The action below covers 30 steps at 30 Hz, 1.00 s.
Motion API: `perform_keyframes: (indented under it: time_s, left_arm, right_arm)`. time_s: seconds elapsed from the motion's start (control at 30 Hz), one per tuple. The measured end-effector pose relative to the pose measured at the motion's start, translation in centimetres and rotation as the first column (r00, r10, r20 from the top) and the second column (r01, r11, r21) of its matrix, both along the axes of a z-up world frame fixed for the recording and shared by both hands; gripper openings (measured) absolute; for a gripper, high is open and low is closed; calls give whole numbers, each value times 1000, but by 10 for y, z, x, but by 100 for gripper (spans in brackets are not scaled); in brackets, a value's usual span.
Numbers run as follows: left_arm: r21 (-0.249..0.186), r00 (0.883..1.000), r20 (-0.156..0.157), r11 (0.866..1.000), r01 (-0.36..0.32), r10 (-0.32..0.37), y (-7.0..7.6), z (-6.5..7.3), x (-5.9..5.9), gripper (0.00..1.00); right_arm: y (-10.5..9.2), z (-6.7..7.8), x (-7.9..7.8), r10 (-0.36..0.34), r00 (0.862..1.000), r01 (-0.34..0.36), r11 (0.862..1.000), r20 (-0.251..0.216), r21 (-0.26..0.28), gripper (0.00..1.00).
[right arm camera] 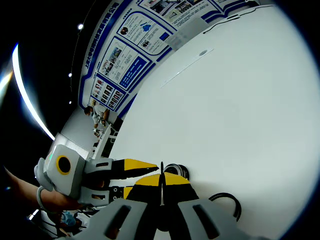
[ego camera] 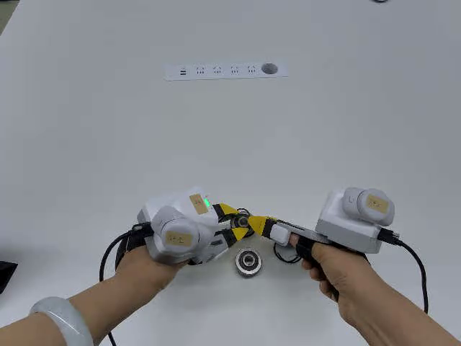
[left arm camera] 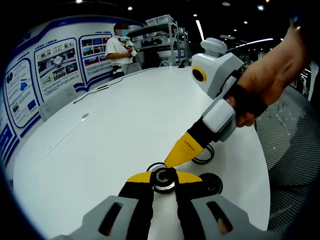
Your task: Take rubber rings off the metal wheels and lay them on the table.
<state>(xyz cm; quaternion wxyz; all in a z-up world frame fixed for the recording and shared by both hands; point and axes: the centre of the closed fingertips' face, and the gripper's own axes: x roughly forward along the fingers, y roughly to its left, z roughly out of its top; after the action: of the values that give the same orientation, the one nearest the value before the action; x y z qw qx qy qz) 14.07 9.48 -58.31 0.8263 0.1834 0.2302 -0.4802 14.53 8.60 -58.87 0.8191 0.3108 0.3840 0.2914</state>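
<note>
Step in hand: strip the rubber ring from the wheel that is clamped in mid-air.

- Left tool (ego camera: pixel 235 221): jaws narrow, clamped on a small metal wheel (left arm camera: pixel 163 179), held just above the table (ego camera: pixel 230 144), close to its near edge and about midway along it.
- Right tool (right arm camera: pixel 161 181): yellow tips pressed together to one point, touching the wheel's rim. A thin black arc stands off the rim beside the tips and is probably the ring starting to lift. I cannot tell whether any rubber is pinched between the tips.
- On the table: a second wheel (ego camera: pixel 248 262) lies flat at the near edge, just below the tools. One loose ring (right arm camera: pixel 225 195) lies beside it, under the right tool.

How to do it well (judgement):
- Left grip stays on the wheel's flat faces so the rim is free all round.
- Right tip goes under the rubber, not over it. Peel outward and away from the left jaws, and work round the rim instead of tugging at one spot.
- Risks: the ring snaps back into the groove, or the wheel twists out of the clamp.
- Set the freed ring beside the loose one.

Writing:
- Tan stickers on both tools: not legible.
- Small print on the right yellow tip: too small to read.
- Power strip (ego camera: pixel 225 71) near the far edge: socket marks only.
- Wall posters: unreadable.
</note>
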Motion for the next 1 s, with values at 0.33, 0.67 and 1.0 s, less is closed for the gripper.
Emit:
perform_keyframes:
  time_s: [0.33, 0.67, 1.0]
  left_arm:
    - [-2, 999, 35, 1000, -7, 8, 5, 3, 1, 28]
    - [-2, 999, 27, 1000, -25, 25, 7, 1, -1, 38]
    - [-8, 999, 18, 999, -48, 48, 11, -1, -3, 44]
  right_arm:
    - [3, 4, -1, 5, 1000, -5, 1000, 4, 9, 2]
    - [4, 12, -5, 5, 1000, -5, 999, 10, 32, 2]
    - [1, 27, -16, -4, 1000, 3, 998, 24, 68, 2]
